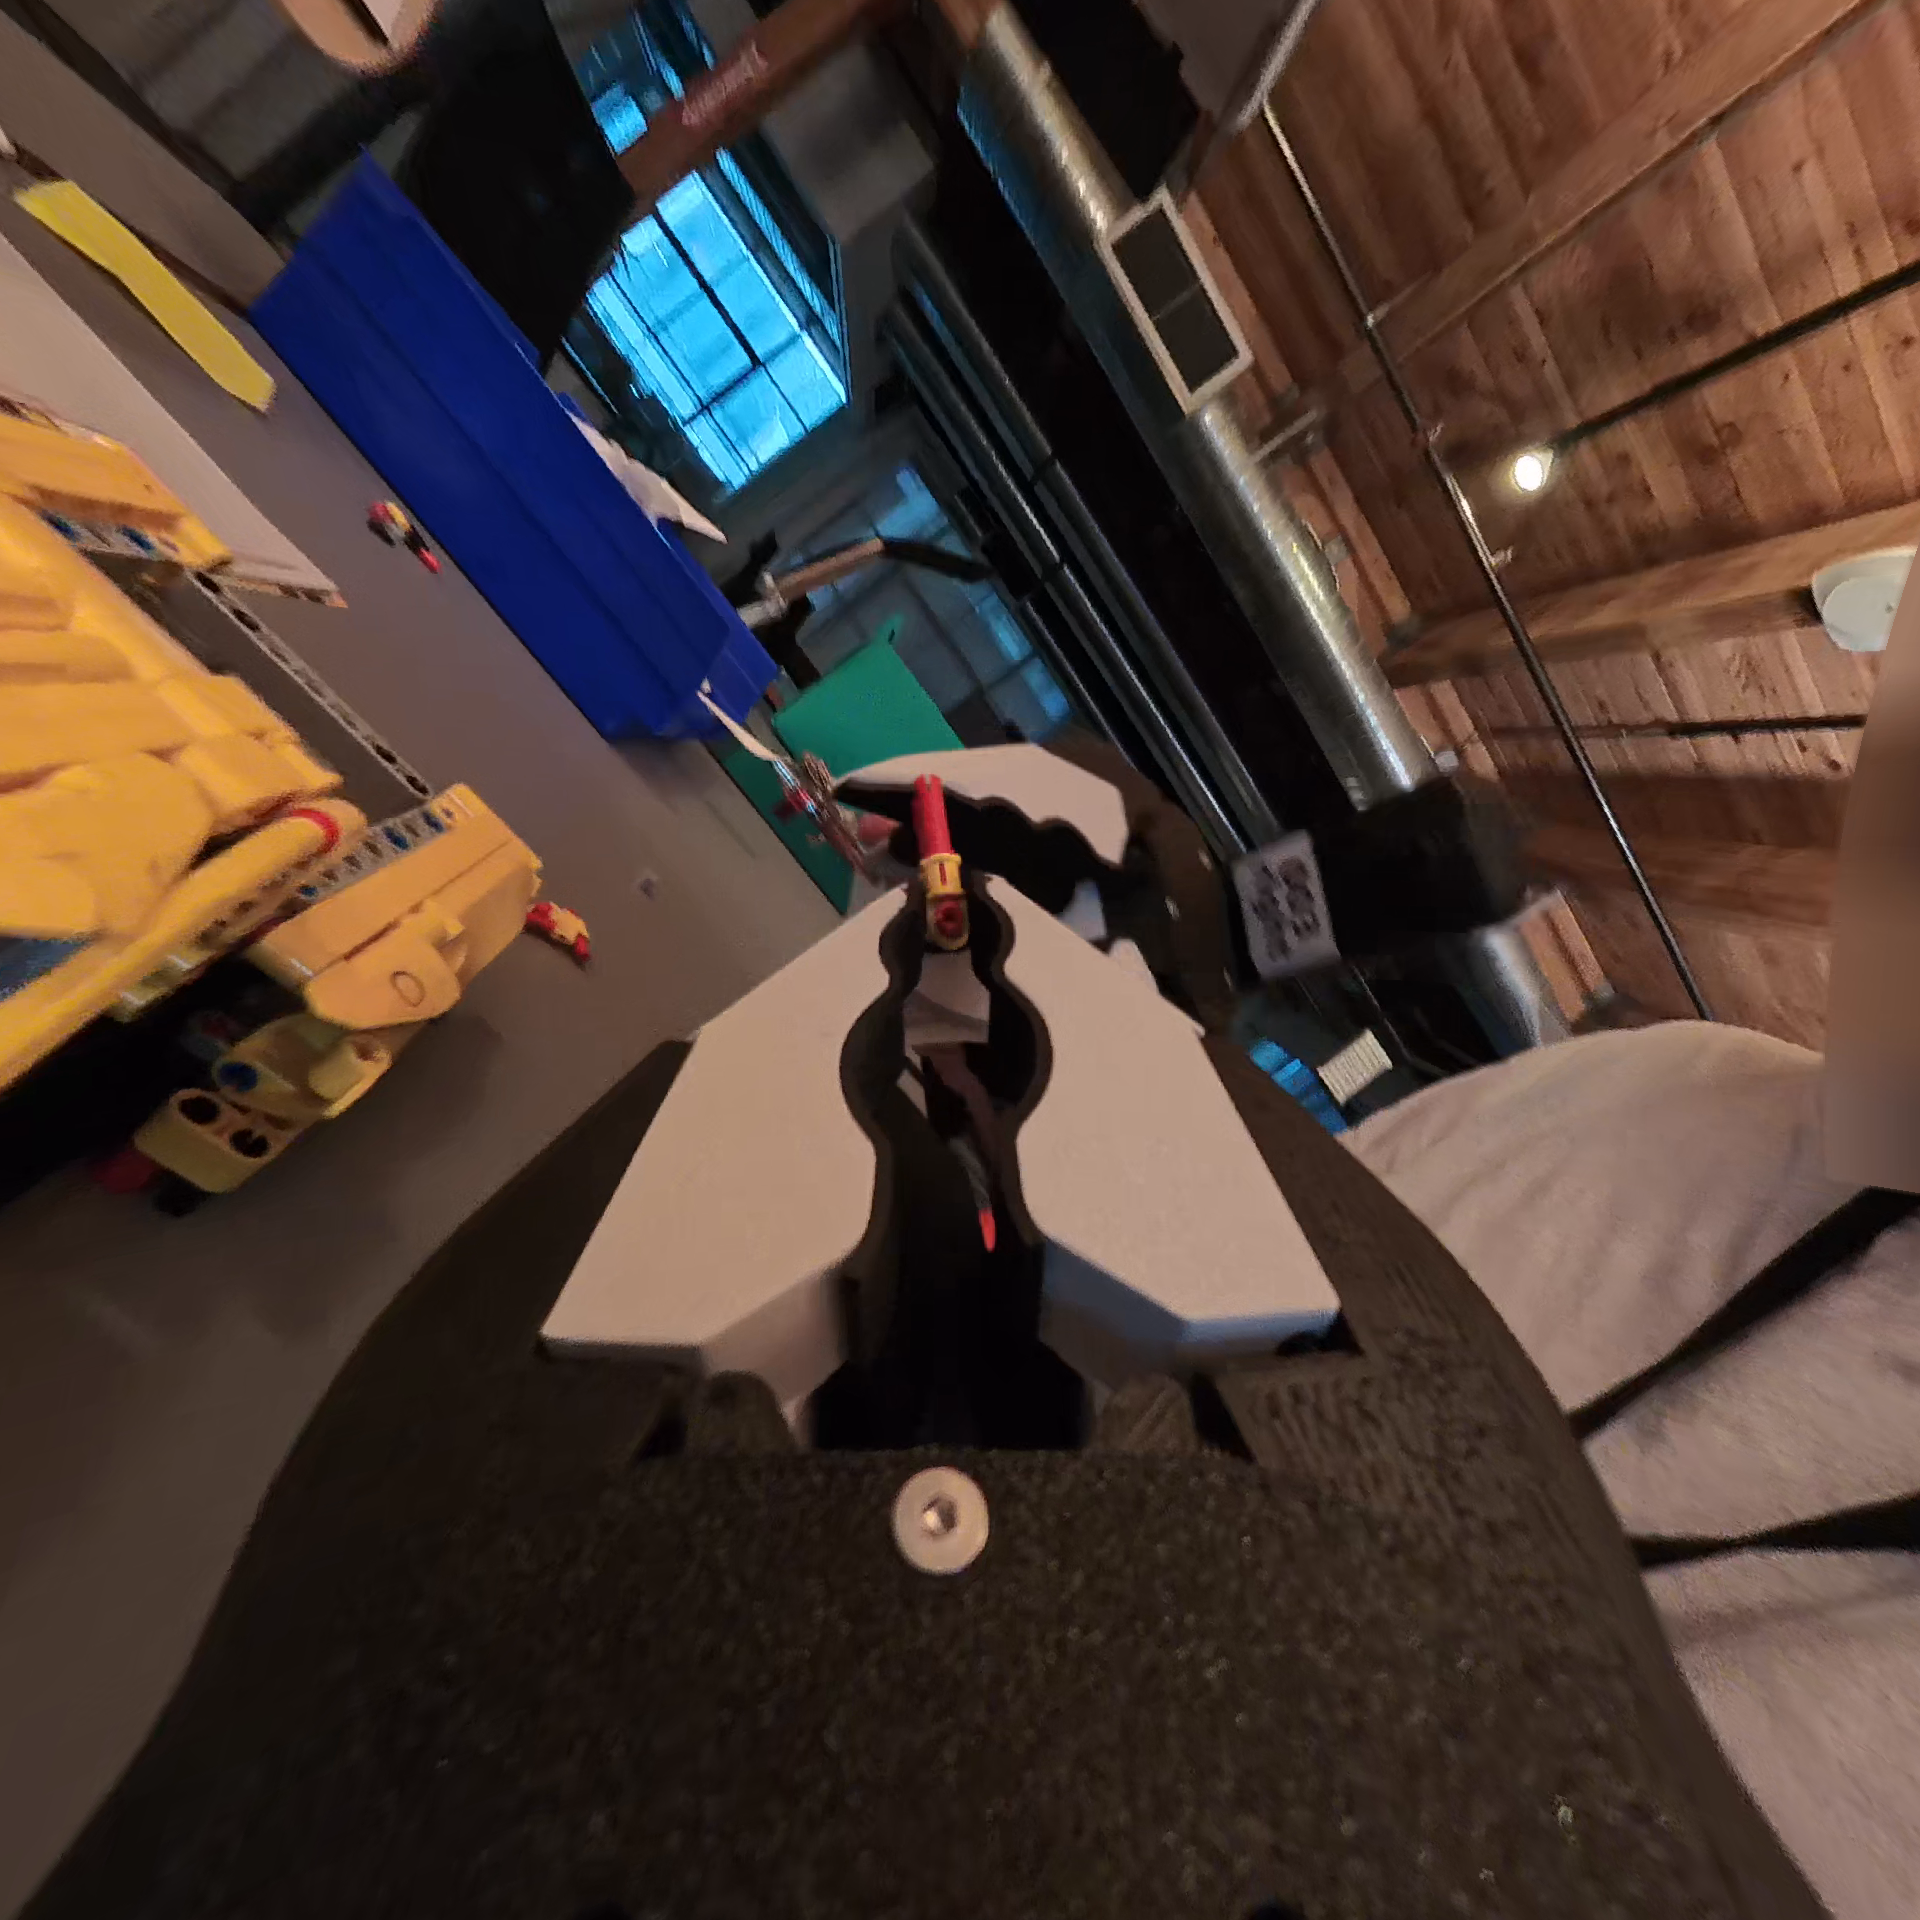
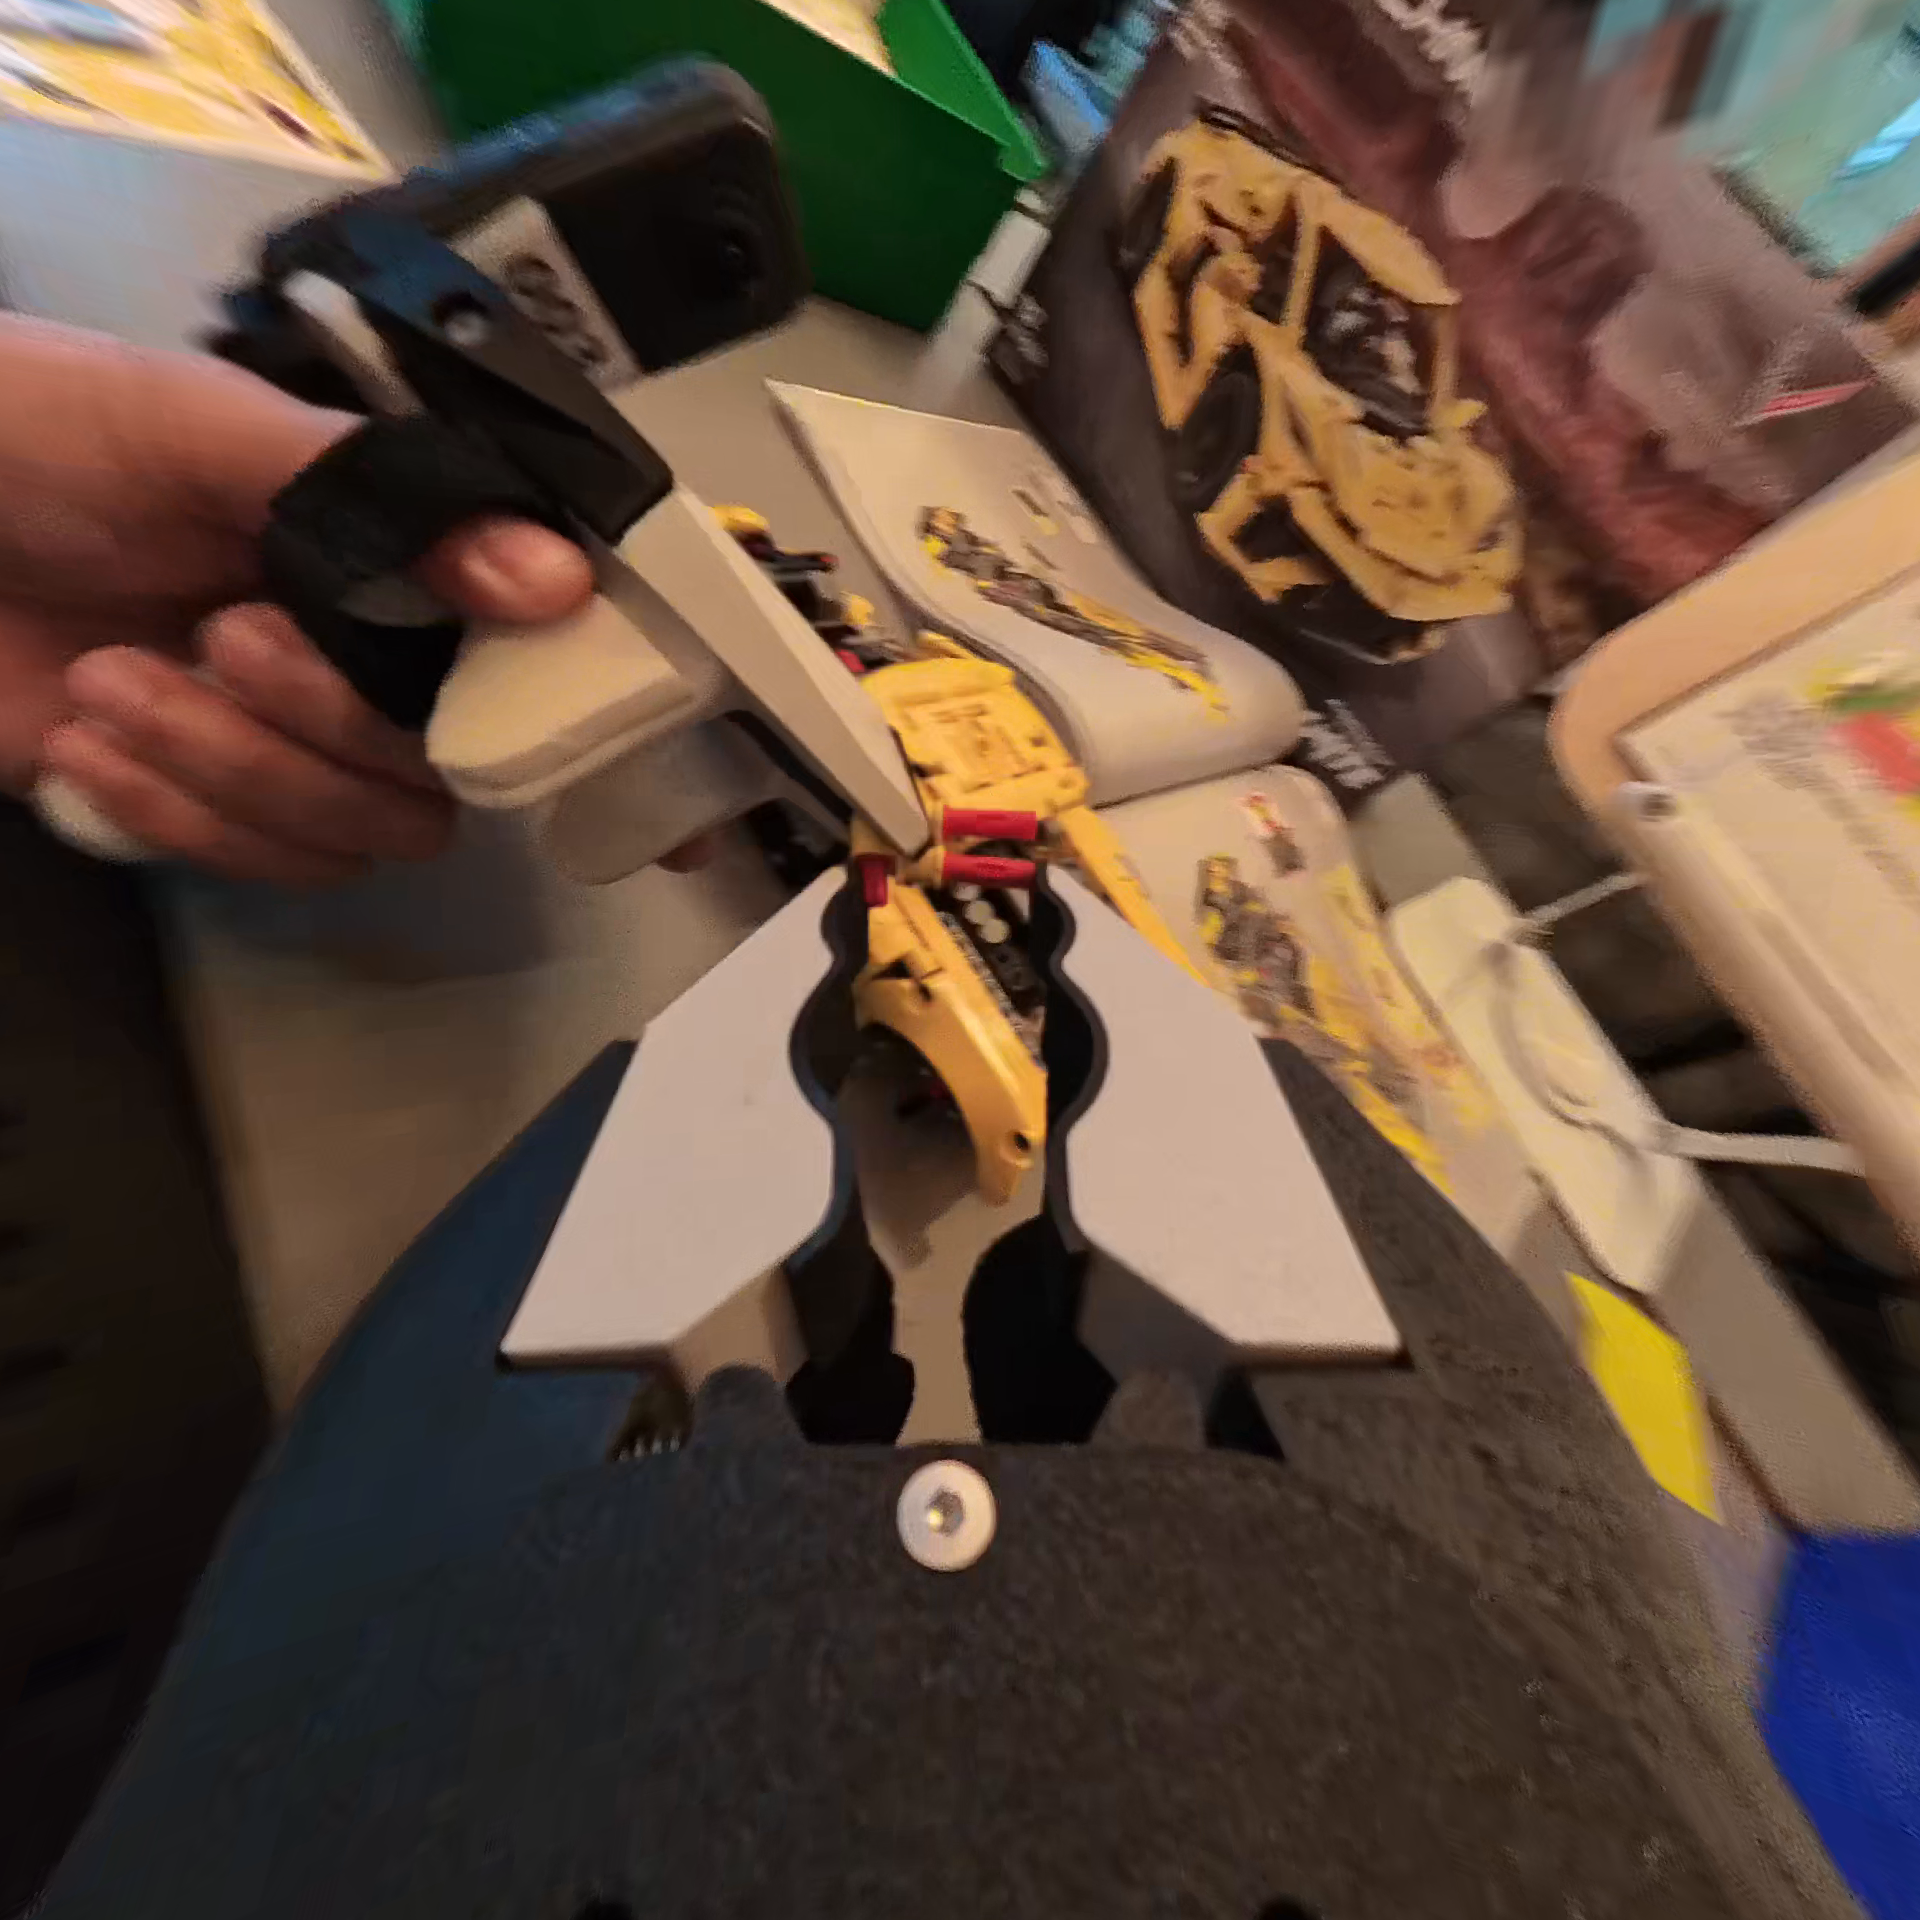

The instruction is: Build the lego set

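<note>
— Left gripper?
— Clamped nearly shut on a small yellow connector with a red pin, pinched right at the fingertips, raised off the grey surface and tilted toward the ceiling. Held by a hand in the right wrist view, tips pressed against the red pins on the yellow Lego model.

— Right gripper?
— Jaws partly apart, set either side of the model's yellow arm. Contact with the arm: cannot tell, blurred.

— Position of the model?
— Mid-surface, between both grippers; seen at the left edge of the left wrist view as a large yellow body.

— Surroundings?
— Open instruction booklet just behind the model, set box standing behind that. Second printed sheet to the right, beside a white cable. Green bin at the far edge. Blue bin along the surface edge, yellow note near it, two loose red-and-yellow pieces lying near the model.

— In the way?
— Left gripper's grey finger across the model's top, hiding part of it.
</note>
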The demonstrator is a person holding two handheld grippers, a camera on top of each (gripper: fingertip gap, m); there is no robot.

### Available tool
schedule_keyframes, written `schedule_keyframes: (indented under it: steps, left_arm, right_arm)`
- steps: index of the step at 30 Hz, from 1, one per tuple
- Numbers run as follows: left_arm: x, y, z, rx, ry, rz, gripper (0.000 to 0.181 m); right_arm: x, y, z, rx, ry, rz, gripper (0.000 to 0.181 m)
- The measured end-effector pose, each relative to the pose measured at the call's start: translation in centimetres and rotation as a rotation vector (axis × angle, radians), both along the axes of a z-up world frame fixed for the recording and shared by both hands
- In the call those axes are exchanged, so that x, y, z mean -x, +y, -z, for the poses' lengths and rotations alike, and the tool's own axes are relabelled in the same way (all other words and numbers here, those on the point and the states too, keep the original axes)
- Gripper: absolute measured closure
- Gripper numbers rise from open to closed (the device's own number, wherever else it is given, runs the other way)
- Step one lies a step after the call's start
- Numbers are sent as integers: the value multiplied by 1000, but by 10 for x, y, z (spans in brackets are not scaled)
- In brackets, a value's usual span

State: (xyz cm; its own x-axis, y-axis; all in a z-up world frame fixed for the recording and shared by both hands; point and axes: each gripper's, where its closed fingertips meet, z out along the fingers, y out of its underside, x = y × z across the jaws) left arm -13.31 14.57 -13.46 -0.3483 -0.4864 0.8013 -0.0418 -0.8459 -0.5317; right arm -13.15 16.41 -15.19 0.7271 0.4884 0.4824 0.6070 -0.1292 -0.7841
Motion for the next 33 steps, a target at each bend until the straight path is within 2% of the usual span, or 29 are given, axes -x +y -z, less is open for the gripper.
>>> schedule_keyframes:
  steps: [1, 3, 4, 9, 16, 23, 33]
  left_arm:
    - [0, -4, 0, -9, 4, 32, 172]
    - [0, -8, 0, -37, 14, 58, 154]
    - [0, -8, 0, -60, 22, 61, 153]
    - [-2, -18, 6, -196, 72, 69, 153]
    - [-4, -33, 8, -224, 76, 138, 171]
    - [-4, -38, 9, -229, 78, 166, 173]
    - [-1, -48, 4, -292, 46, 184, 178]
  right_arm:
    - [1, -5, 2, 45, 63, -55, 152]
    - [-11, -7, 0, 79, 143, -74, 152]
    - [-14, -10, 1, 94, 161, -105, 152]
    - [-18, -28, 6, 101, 73, -191, 152]
    - [-10, -36, 10, 72, -38, -246, 152]
    - [-12, -33, 4, 57, -75, -252, 151]
    - [-4, -43, 1, 74, -67, -369, 151]
